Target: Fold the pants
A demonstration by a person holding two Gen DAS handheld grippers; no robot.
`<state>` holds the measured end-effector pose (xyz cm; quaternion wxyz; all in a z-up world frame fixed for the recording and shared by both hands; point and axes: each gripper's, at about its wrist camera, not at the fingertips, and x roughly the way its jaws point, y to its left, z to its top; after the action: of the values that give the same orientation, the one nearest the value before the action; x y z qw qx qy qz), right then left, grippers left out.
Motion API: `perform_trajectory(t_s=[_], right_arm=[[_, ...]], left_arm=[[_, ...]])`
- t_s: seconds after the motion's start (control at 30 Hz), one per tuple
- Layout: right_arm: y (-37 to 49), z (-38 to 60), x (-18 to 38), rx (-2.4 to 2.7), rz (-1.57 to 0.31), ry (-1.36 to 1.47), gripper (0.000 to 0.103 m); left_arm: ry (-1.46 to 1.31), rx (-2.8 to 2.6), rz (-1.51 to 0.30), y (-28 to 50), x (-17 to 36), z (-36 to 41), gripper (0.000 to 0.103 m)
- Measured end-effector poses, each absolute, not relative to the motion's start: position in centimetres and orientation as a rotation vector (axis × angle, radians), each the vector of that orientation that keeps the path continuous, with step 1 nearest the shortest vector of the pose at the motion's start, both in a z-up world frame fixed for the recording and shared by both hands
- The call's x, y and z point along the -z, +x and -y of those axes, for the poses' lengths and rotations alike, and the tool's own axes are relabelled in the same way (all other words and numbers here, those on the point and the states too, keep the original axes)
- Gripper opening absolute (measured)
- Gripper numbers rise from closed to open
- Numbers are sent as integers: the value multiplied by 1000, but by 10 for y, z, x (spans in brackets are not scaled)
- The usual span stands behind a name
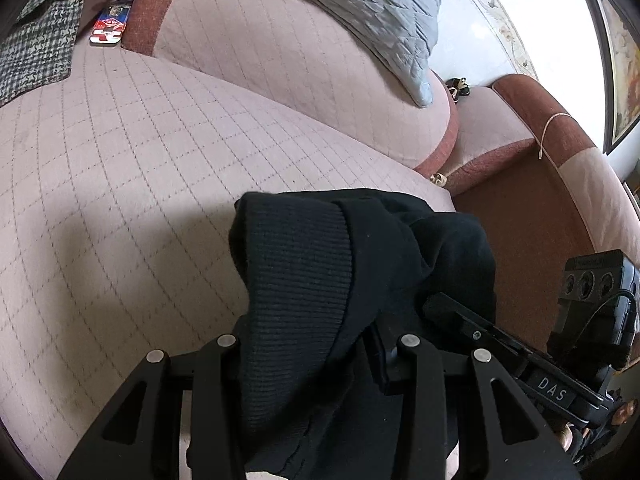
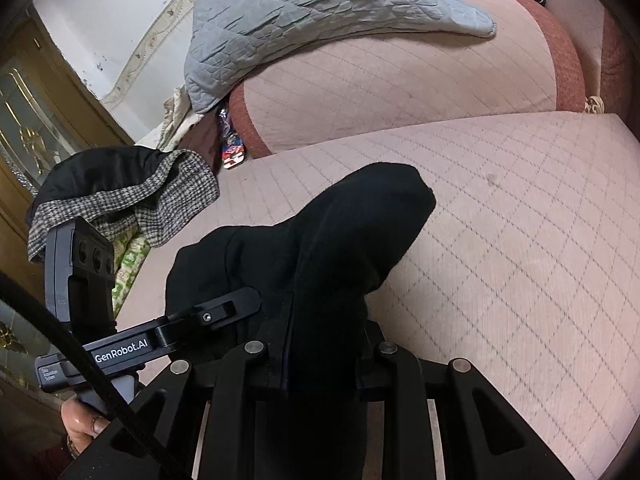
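While clamped on bunched black pants [image 1: 320,272], left tongs [image 1: 316,344] and right tongs [image 2: 320,344] side by side, cloth lifted over quilted pink sofa seat [image 1: 120,184], grey blanket [image 2: 312,12] on backrest.

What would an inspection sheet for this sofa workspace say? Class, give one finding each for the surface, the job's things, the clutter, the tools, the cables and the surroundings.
Surface: pink quilted sofa seat, with a faint stain seen in the right wrist view.
Job's things: black pants, bunched and lifted off the seat, ribbed cuff showing.
Clutter: houndstooth garment, grey quilted blanket on the backrest, colourful packet in the gap.
Tools: left tool and right tool each shut on the pants.
Cables: black cable crossing the right wrist view; thin cord on the armrest.
Surroundings: white wall, wooden cabinet with gold trim.
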<state>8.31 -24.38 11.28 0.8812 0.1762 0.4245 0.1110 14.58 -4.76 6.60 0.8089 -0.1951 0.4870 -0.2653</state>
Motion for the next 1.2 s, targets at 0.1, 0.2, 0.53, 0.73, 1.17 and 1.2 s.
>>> perform_trajectory(t_s=[0.1,0.2,0.53,0.73,1.17,1.2], right_arm=[[96,241,-113,-214,-893,348,23],[107,242,-111,-201,-903,348,23],[141,249,-96,-168,-947,385,23],[161,251,-86,-152,-984,365,23],[172,274,-49,-121,-1040,480,27],[173,275,-47,-117,-1041,483,28]], left_arm=[[-424,565,-1047,156,-63,48,39],[-422,558,-1049,166,-60,50,39],[-426,531,-1090,193,-46,55,39],[-457,520,-1115,207,-32,55,39],[-484,540,-1131,219,-8,44,39],[-479,543,-1129,219,-7,44,40]])
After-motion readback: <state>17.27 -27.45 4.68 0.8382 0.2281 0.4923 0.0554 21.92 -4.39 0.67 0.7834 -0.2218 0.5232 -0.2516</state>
